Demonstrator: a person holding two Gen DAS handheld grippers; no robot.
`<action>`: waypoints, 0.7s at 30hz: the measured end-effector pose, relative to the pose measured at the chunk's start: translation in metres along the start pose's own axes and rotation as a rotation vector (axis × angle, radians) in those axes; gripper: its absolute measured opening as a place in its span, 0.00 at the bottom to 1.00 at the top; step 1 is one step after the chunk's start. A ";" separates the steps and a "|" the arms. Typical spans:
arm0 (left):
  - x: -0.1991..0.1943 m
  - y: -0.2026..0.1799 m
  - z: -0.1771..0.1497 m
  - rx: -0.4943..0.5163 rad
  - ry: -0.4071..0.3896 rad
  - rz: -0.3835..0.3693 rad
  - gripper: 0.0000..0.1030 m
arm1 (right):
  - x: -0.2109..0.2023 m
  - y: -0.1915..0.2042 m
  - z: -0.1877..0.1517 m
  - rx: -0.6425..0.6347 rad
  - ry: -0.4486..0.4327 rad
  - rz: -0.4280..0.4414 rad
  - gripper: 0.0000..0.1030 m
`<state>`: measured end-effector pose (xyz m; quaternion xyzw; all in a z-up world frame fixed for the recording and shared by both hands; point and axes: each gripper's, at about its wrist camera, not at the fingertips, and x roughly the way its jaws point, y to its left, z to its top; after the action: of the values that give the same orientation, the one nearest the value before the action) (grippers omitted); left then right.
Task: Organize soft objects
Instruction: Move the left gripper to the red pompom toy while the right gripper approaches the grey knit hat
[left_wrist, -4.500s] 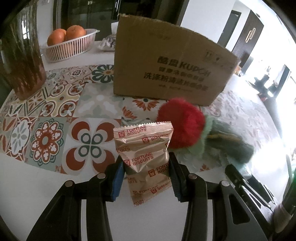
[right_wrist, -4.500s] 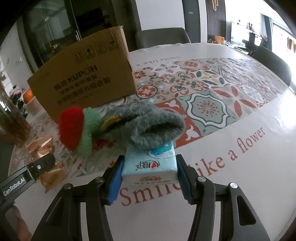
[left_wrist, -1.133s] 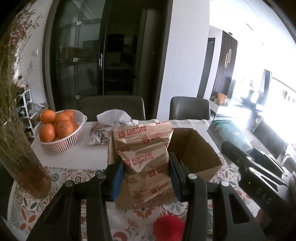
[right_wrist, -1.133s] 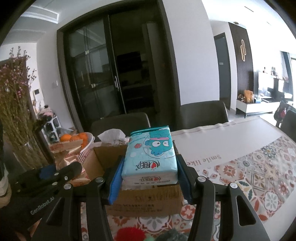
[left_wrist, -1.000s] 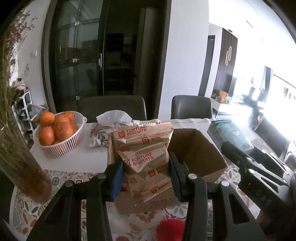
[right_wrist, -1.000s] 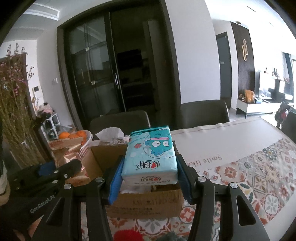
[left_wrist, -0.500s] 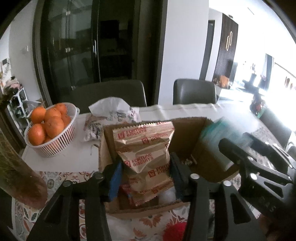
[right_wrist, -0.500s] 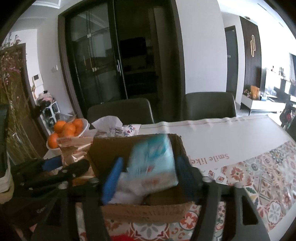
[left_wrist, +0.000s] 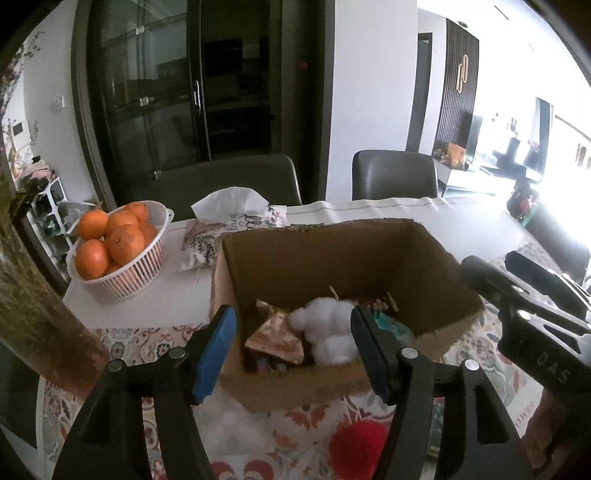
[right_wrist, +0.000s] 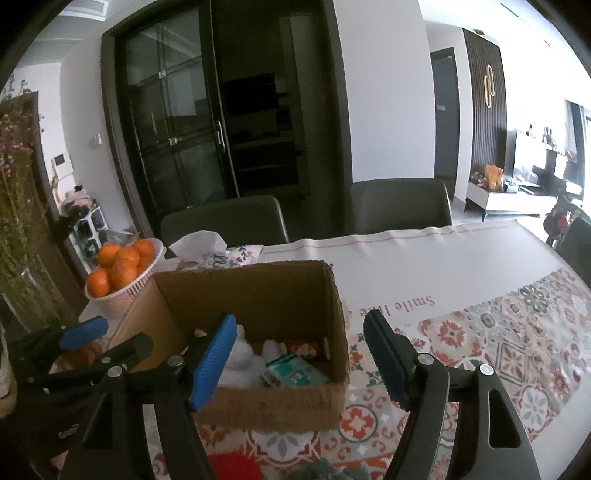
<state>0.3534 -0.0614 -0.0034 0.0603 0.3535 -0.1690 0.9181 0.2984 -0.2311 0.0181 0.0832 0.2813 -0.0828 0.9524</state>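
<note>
An open cardboard box (left_wrist: 317, 230) stands on the patterned tablecloth. Inside lie a Fortune Biscuits packet (left_wrist: 275, 334), a white fluffy toy (left_wrist: 328, 330) and a teal tissue pack (right_wrist: 295, 373). My left gripper (left_wrist: 291, 312) hovers over the box's near edge, its jaws opening with nothing between them. My right gripper (right_wrist: 301, 317) hangs over the same box (right_wrist: 258, 271), also opening and holding nothing. Each gripper shows in the other's view, the right gripper (left_wrist: 517, 302) on the right side and the left gripper (right_wrist: 110, 338) on the left. A red pompom (left_wrist: 358, 446) lies in front of the box.
A white basket of oranges (left_wrist: 114, 254) and a floral tissue packet (left_wrist: 229, 221) sit behind the box on the left. A glass vase of dried flowers (left_wrist: 33, 306) stands at far left. Two dark chairs (right_wrist: 399, 203) line the table's far side.
Both grippers have opened. The biscuit packet left the left gripper and the tissue pack left the right one, and both now lie inside the box.
</note>
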 end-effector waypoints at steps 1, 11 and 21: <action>-0.005 -0.001 -0.002 -0.001 0.000 -0.001 0.62 | -0.003 0.000 -0.001 0.000 -0.001 0.001 0.71; -0.045 -0.010 -0.020 0.022 -0.031 0.009 0.63 | -0.041 -0.001 -0.014 -0.010 -0.008 -0.001 0.71; -0.073 -0.018 -0.040 0.041 -0.048 0.006 0.65 | -0.071 -0.002 -0.031 -0.018 -0.005 -0.015 0.76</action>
<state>0.2712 -0.0499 0.0153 0.0762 0.3278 -0.1751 0.9253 0.2230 -0.2191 0.0310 0.0723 0.2805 -0.0875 0.9531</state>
